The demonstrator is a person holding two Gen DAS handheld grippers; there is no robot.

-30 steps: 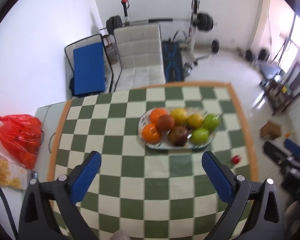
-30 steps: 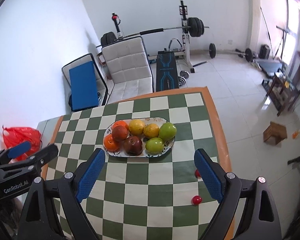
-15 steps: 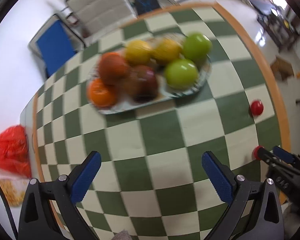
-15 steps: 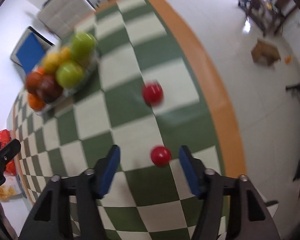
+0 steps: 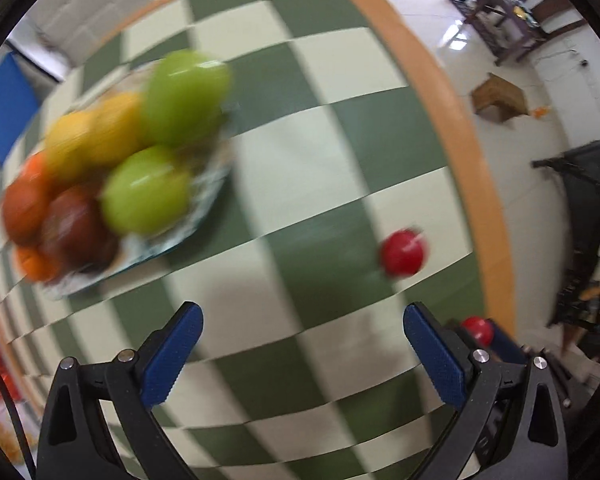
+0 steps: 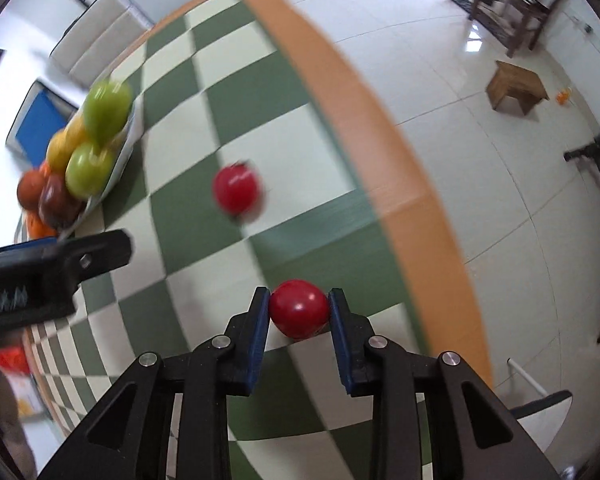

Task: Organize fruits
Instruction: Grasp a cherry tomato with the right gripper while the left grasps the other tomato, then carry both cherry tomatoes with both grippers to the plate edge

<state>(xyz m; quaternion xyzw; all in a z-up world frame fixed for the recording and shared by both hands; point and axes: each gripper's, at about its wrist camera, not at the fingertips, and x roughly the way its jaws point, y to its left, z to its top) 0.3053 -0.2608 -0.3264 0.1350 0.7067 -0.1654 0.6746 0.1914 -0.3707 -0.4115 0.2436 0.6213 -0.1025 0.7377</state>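
A: Where's the right claw (image 6: 299, 312)?
B: Pinching one red fruit (image 6: 299, 307) near the desk (image 6: 340, 80) edge. 
A: The left claw (image 5: 302, 354)?
B: Spread wide, empty; second red fruit (image 5: 403, 253) ahead, plate (image 5: 204, 200) far left.

Small, round, glossy red fruit (image 6: 298, 308) pinched between two blue pads, low over the green-and-cream checked tabletop near its orange edge; second small red fruit (image 6: 236, 194), blurred, lying free on the checks farther in, well apart from the first. Oval glass plate (image 5: 208, 196) farther left, heaped with two green apples (image 5: 146, 190), two yellow fruits (image 5: 100, 136), two oranges (image 5: 36, 266) and two dark red-brown fruits (image 5: 74, 226), all touching and motion-blurred.
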